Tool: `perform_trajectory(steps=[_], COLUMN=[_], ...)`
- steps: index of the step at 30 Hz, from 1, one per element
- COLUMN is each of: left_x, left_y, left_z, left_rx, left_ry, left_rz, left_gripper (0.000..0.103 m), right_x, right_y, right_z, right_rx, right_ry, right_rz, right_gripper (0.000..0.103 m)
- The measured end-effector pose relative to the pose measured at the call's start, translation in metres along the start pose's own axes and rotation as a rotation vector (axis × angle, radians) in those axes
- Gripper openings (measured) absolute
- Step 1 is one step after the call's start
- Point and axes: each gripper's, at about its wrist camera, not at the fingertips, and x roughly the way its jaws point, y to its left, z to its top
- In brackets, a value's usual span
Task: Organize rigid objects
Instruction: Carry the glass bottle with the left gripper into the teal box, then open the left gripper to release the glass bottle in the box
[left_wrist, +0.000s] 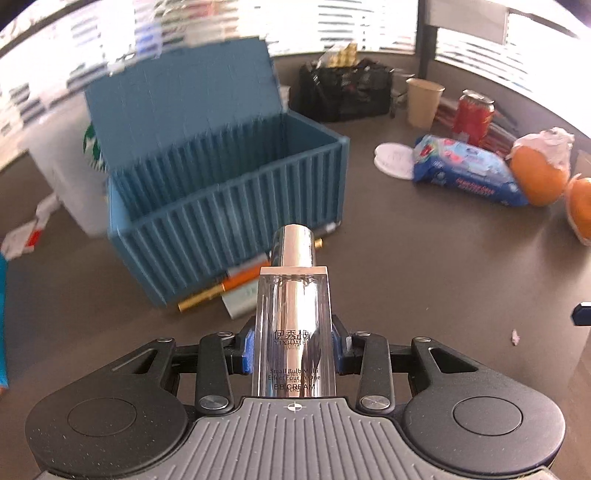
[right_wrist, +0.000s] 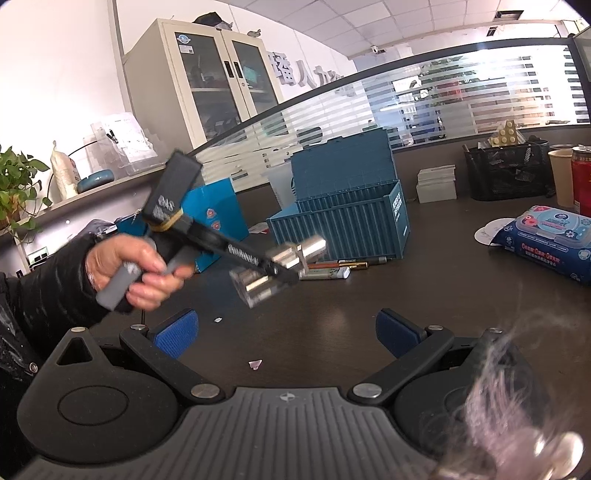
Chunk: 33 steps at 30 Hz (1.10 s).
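My left gripper (left_wrist: 293, 347) is shut on a clear BB cream bottle (left_wrist: 293, 314) with a silver cap, held above the dark table in front of the open blue container box (left_wrist: 236, 206). The right wrist view shows that gripper (right_wrist: 280, 271) with the bottle (right_wrist: 280, 266) in the air, left of the box (right_wrist: 354, 229). Several pens and tubes (left_wrist: 229, 284) lie at the foot of the box; they also show in the right wrist view (right_wrist: 343, 266). My right gripper (right_wrist: 286, 332) is open and empty, low over the table.
A wet wipes pack (left_wrist: 465, 166), oranges (left_wrist: 539, 177), a red can (left_wrist: 472, 116), a paper cup (left_wrist: 423, 101) and a black mesh organizer (left_wrist: 343, 92) stand at the right and back. A white cup (left_wrist: 70, 162) stands left of the box. A blue carton (right_wrist: 218, 218) stands behind.
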Motion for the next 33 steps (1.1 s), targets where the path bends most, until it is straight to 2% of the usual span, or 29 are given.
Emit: perform_trajectory(steps=[3, 8, 12, 21, 26, 33], left_x=[-0.007, -0.008, -0.012, -0.028, -0.027, -0.015], left_y=[-0.001, 0.004, 0.008, 0.022, 0.031, 0.037], left_z=[0.008, 0.016, 0.023, 0.064, 0.089, 0.118], left_rx=[0.062, 0.097, 0.149, 0.238, 0.28, 0.409], left_ry=[-0.008, 0.02, 0.026, -0.012, -0.005, 0.01], left_rz=[0.018, 0.003, 0.02, 0.046, 0.014, -0.047], left_gripper=[0.035, 0.035, 0.035, 0.035, 0.035, 0.035], right_x=[0.0, 0.0, 0.002, 0.008, 0.012, 0.023], right_y=[0.001, 0.002, 0.002, 0.004, 0.004, 0.0], right_z=[0.0, 0.002, 0.003, 0.006, 0.008, 0.014], right_rx=[-0.005, -0.004, -0.008, -0.013, -0.014, -0.015], right_ry=[0.003, 0.002, 0.007, 0.011, 0.017, 0.021], right_rz=[-0.001, -0.005, -0.006, -0.013, -0.019, -0.031], right_gripper=[0.103, 0.103, 0.103, 0.103, 0.103, 0.103])
